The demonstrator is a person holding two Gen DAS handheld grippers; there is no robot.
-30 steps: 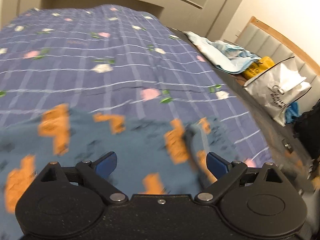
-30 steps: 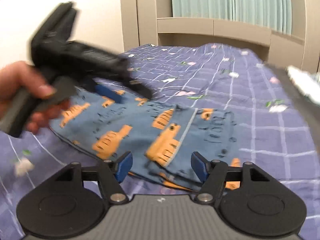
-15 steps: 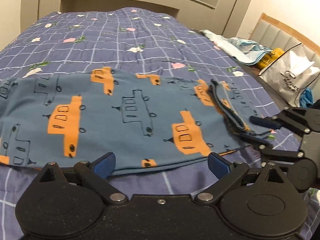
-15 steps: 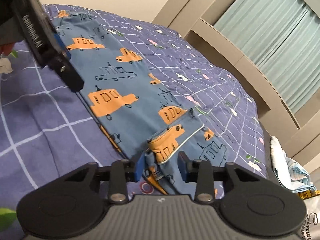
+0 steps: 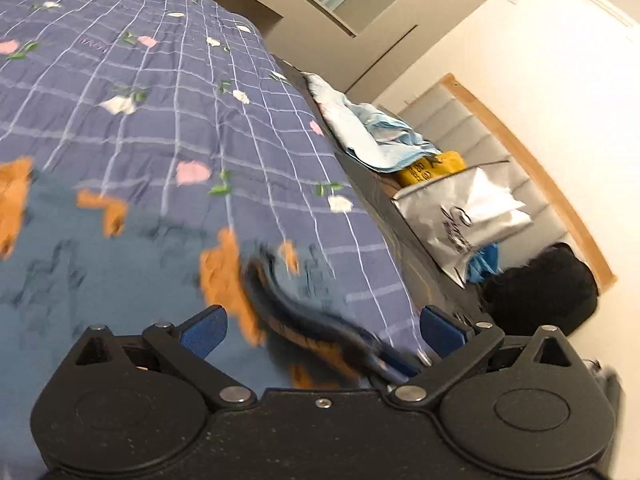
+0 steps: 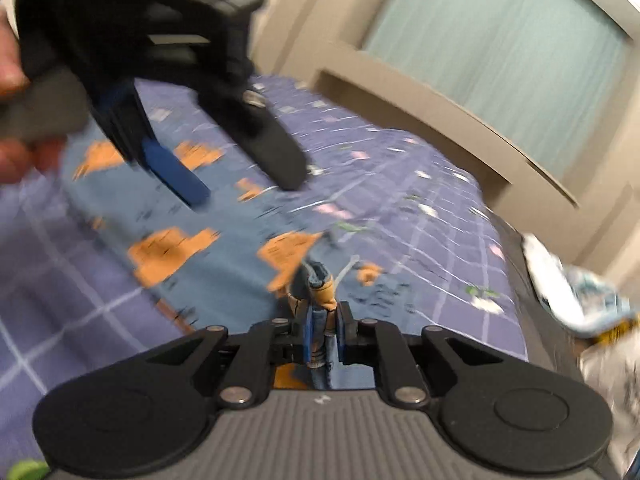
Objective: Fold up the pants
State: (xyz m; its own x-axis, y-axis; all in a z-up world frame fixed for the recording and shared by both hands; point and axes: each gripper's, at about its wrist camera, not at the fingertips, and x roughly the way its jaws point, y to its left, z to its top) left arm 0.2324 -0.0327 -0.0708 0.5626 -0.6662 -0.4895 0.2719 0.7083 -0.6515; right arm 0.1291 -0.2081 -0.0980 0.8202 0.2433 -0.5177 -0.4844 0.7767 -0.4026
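Note:
Blue pants (image 5: 120, 256) with orange vehicle prints lie spread on the bed (image 5: 160, 80); they also show in the right wrist view (image 6: 224, 248). My right gripper (image 6: 323, 340) is shut on a bunched fold of the pants' edge. My left gripper (image 5: 320, 326) is open above the pants' raised edge. It also shows in the right wrist view (image 6: 236, 176), held in a hand at upper left, jaws apart over the cloth. Both views are motion-blurred.
The bed has a purple checked cover with flowers (image 6: 400, 184). To its right lie a light blue cloth pile (image 5: 372, 136), a yellow item (image 5: 432, 168), a silver bag (image 5: 468, 216) and a black object (image 5: 548, 292). A headboard and curtain (image 6: 500, 52) stand behind.
My right gripper has closed on the pants' edge fold. My left gripper has swung right toward that same edge and stays open.

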